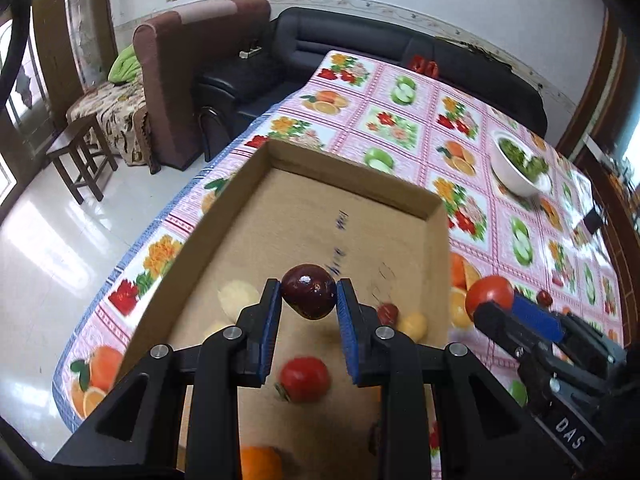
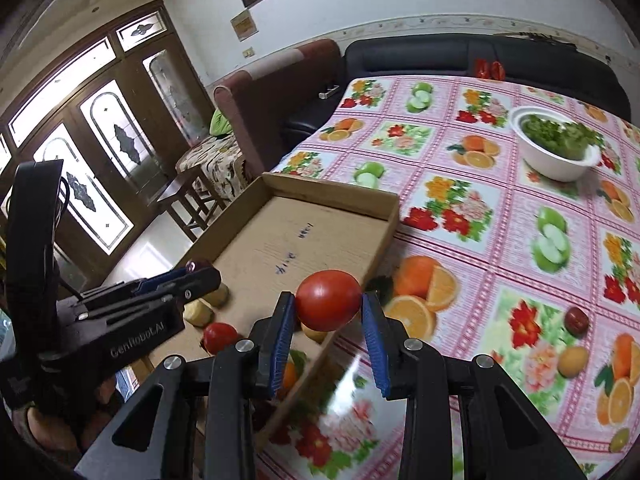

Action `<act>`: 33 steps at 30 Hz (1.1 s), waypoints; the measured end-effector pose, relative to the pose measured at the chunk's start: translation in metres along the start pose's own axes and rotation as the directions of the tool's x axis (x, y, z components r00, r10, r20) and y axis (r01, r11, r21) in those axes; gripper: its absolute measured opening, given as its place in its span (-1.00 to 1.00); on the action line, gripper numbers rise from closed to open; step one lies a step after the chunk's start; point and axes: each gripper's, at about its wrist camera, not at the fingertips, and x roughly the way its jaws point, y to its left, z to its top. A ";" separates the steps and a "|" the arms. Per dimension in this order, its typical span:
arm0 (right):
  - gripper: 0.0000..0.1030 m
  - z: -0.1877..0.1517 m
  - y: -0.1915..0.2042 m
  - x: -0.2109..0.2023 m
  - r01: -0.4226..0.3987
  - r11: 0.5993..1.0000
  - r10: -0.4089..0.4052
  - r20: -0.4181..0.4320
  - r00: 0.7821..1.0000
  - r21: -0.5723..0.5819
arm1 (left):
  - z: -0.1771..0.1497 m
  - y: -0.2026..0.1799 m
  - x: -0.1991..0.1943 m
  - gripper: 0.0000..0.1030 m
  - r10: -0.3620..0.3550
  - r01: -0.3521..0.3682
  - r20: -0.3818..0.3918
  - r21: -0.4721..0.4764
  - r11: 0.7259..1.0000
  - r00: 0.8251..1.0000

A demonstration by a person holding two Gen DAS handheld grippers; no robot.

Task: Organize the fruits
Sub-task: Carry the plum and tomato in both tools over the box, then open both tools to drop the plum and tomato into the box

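The left gripper (image 1: 308, 298) holds a dark plum (image 1: 308, 296) between its pads, lifted over the middle of the cardboard tray (image 1: 352, 176); the pinch sits at the fruit's widest part, which should keep a smooth round thing from slipping. The right gripper (image 2: 329, 306) clamps a tomato (image 2: 328, 300) the same way, hanging over the tray's right wall near its near end, seemingly on its way in.

Fruit already lies at the near end of the tray: a red fruit (image 1: 305, 379), pale ones (image 1: 238, 298) and an orange (image 1: 260, 462). The far half of the floor is bare, so there is room to set both down without crowding. The low walls call for little lift.

More fruit waits on the tablecloth (image 2: 500, 216) right of the tray: a small dark one (image 2: 577, 321) and a yellowish one (image 2: 573, 361). A bowl (image 2: 554, 162) of greens stands near the far right edge, well apart.
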 end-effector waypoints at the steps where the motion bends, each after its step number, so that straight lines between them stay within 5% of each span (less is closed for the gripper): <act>1: -0.34 0.003 0.003 0.004 -0.003 1.000 0.003 -0.003 1.000 -0.003 | 0.004 0.004 0.004 -0.51 0.008 -0.008 -0.008 -0.007 1.000 1.000; 17: -0.34 0.018 0.023 0.078 0.013 0.998 -0.019 -0.104 0.994 -0.060 | 0.027 0.009 0.063 -0.50 0.088 -0.092 -0.128 -0.029 0.995 0.988; 33: -0.31 0.018 0.020 0.097 0.038 0.994 -0.053 -0.147 0.988 -0.103 | 0.024 0.007 0.077 -0.48 0.110 -0.117 -0.180 -0.029 0.993 0.978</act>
